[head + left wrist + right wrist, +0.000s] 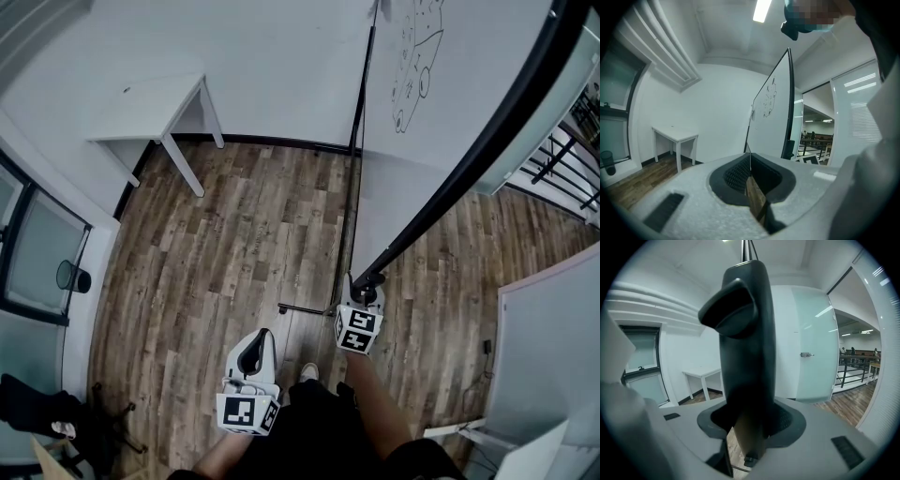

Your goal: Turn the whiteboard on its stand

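The whiteboard (450, 84) stands on its stand, its white face with a black line drawing tilted away in the head view. Its black frame edge (469, 169) runs diagonally down to my right gripper (366, 283). In the right gripper view that black frame (745, 333) fills the gap between the jaws, which are shut on it. My left gripper (255, 345) hangs lower and to the left, apart from the board, shut with nothing in it. From the left gripper view the whiteboard (771, 117) shows almost edge-on ahead.
A white table (155, 108) stands against the far wall at the left. The stand's thin black floor bar (309, 309) lies by my feet. A dark bin (70, 277) sits beside the glass wall at the left. A white panel (544, 356) and railings (572, 159) close the right side.
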Demonstrator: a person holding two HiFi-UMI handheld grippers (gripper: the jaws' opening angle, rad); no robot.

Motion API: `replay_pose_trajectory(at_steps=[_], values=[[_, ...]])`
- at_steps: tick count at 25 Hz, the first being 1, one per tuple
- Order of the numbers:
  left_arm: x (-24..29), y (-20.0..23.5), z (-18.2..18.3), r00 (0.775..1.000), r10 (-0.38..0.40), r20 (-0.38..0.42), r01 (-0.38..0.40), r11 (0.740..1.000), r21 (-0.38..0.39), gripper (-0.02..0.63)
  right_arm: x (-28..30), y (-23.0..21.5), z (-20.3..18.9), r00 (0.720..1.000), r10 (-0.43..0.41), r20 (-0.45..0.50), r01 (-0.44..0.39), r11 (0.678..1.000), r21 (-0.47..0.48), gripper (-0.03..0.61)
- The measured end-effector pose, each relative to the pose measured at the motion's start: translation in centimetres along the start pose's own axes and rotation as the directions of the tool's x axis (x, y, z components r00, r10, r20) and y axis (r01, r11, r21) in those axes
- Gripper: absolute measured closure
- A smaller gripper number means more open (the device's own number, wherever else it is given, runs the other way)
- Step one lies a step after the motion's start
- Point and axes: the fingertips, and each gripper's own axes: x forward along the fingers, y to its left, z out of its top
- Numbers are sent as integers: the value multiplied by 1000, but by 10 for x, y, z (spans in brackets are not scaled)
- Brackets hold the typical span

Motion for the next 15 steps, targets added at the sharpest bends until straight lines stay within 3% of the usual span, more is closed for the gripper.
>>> replay_pose_trajectory(at_steps=[15], values=[[-44,10,7,999,-39,11,39,999,-6,595,-23,10,-3,1000,-14,-4,14,1000,-28,410]])
